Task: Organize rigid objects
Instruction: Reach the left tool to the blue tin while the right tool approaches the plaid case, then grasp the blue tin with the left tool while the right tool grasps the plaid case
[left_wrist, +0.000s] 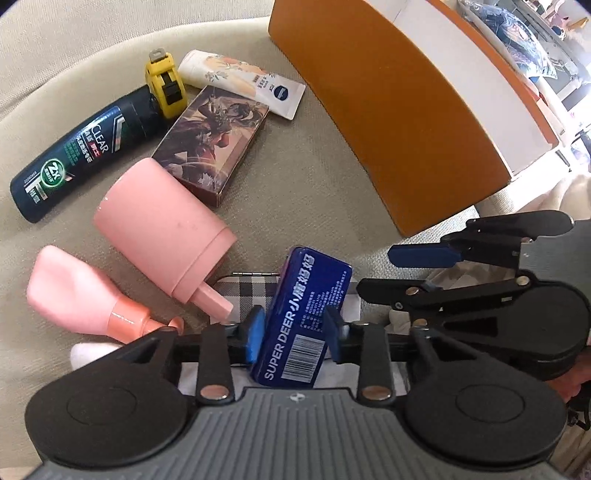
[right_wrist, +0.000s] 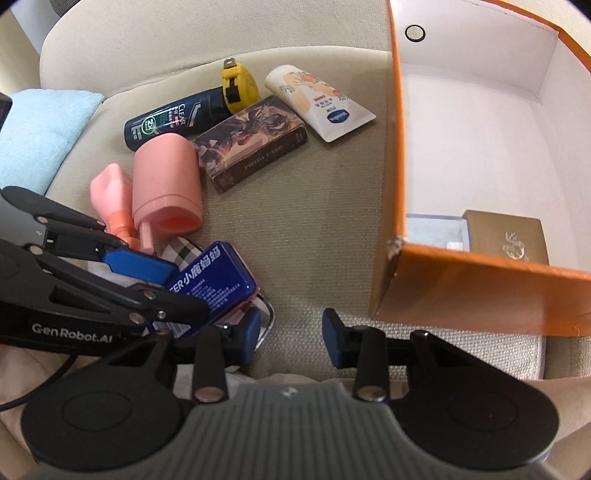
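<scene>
Item: blue tin (left_wrist: 303, 314), pinched on edge in your left gripper (left_wrist: 295, 332) for boxing (orange box (right_wrist: 480, 291) adjacent); right gripper (right_wrist: 290, 332) jaws spread, empty.

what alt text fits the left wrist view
The left gripper jaws clamp a blue tin over a plaid case on a beige cushion. Pink bottles, a dark shampoo bottle and a card box lie beyond, beside an orange box.
</scene>
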